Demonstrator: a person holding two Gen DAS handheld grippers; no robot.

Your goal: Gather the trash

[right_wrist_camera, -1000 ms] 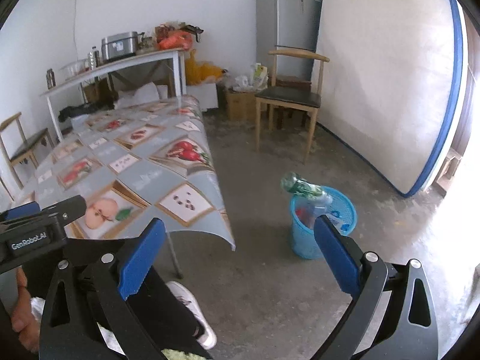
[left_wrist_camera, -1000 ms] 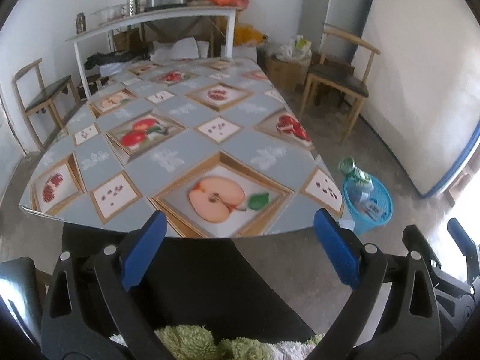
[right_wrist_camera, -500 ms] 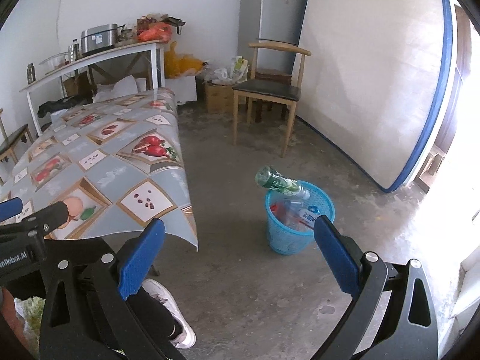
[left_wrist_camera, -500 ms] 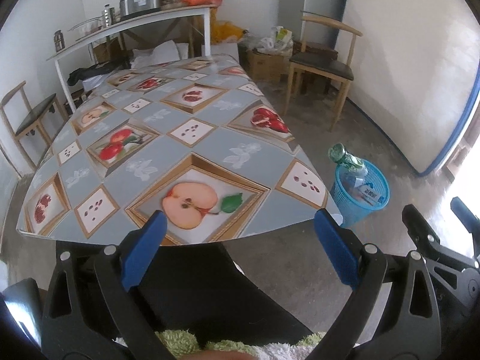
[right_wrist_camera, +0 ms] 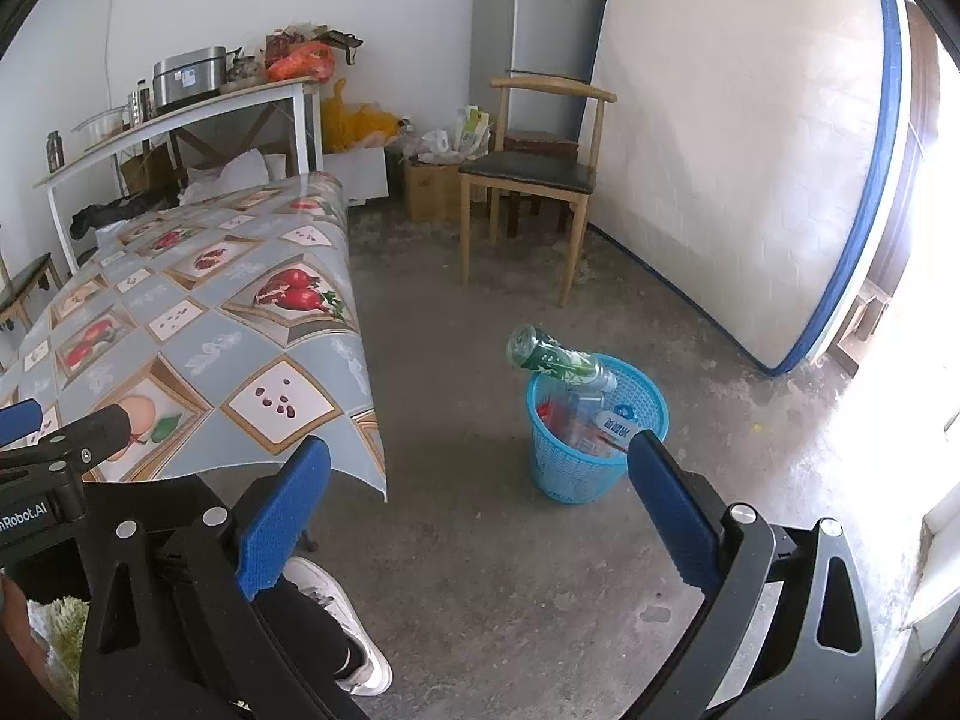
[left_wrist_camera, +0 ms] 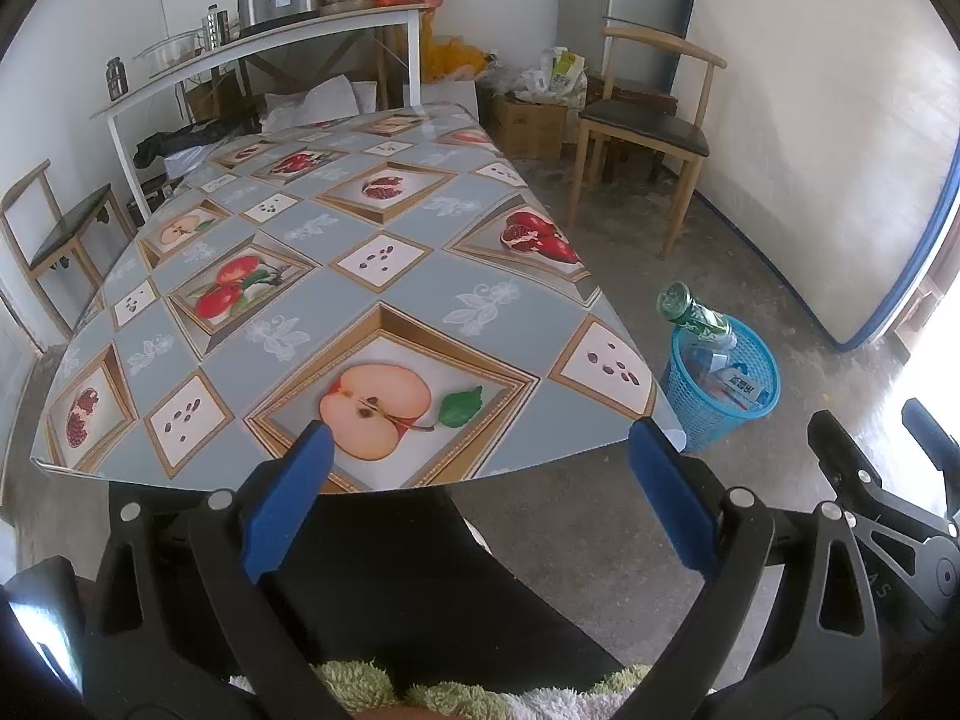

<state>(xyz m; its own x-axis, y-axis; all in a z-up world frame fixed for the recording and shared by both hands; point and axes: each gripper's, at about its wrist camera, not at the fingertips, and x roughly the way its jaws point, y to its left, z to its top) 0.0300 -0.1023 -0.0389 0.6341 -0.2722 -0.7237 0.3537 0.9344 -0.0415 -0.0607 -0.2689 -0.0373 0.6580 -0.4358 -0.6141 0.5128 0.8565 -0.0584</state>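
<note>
Left wrist view: table (left_wrist_camera: 336, 276) with fruit-print cloth fills most of the frame. Blue trash basket (left_wrist_camera: 708, 414) sits on the floor just off its right corner, packed with wrappers; green can (left_wrist_camera: 690, 313) lies tilted across the rim. Left gripper (left_wrist_camera: 477, 450) spread wide, holding nothing. Right gripper (right_wrist_camera: 477, 468) likewise agape, empty, basket (right_wrist_camera: 570, 462) near its right finger.

Left gripper (left_wrist_camera: 480, 450), jaws spread wide and empty, above the near edge of a fruit-patterned table (left_wrist_camera: 336, 300). Right of the table, a blue basket (left_wrist_camera: 714, 414) stands on the floor, a green can (left_wrist_camera: 690, 312) leaning on its rim.
</note>
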